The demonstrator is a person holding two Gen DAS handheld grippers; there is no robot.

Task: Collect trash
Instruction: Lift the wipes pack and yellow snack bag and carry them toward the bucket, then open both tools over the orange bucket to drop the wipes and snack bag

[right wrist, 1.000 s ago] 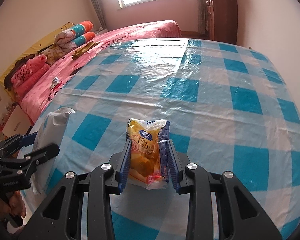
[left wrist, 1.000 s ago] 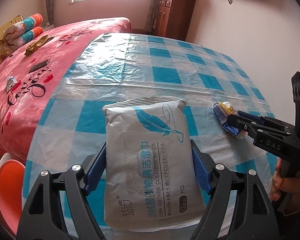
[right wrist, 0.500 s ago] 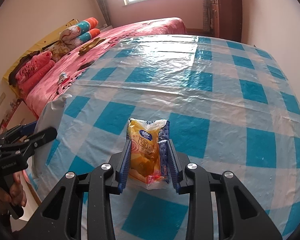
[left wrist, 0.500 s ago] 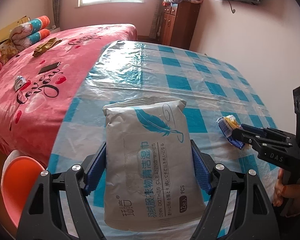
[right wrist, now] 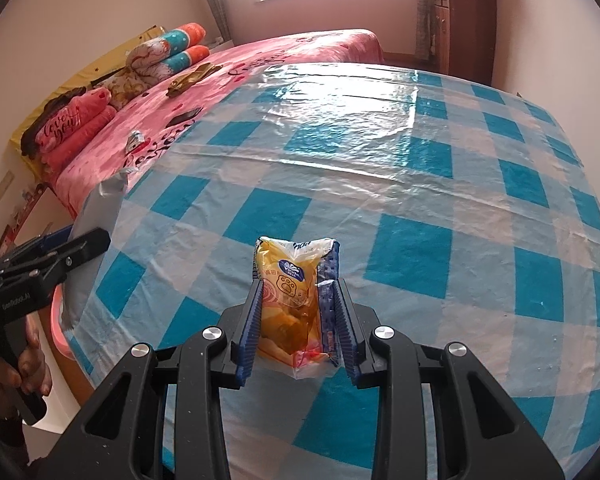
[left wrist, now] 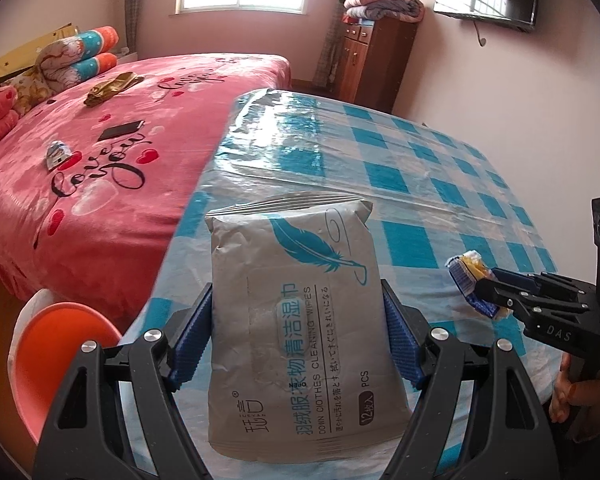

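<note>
Over blue-checked plastic tablecloth (left wrist: 400, 168), left gripper (left wrist: 296, 312) clamps grey rectangular wet-wipes pack (left wrist: 300, 304) w/ jaws wide, right gripper (right wrist: 296, 308) pinches crumpled yellow snack wrapper (right wrist: 290, 292).

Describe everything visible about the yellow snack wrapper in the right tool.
The yellow snack wrapper is a crumpled, glossy plastic packet, yellow-orange with a clear, whitish top edge, a round blue logo and a paw-print mark. It stands roughly upright, pinched on both sides between the blue ribbed pads of the right tool, its top poking out past the fingertips. It is held above the blue-checked tablecloth, not resting on it. From the left wrist view it shows as a small yellow bundle at that tool's tip.
</note>
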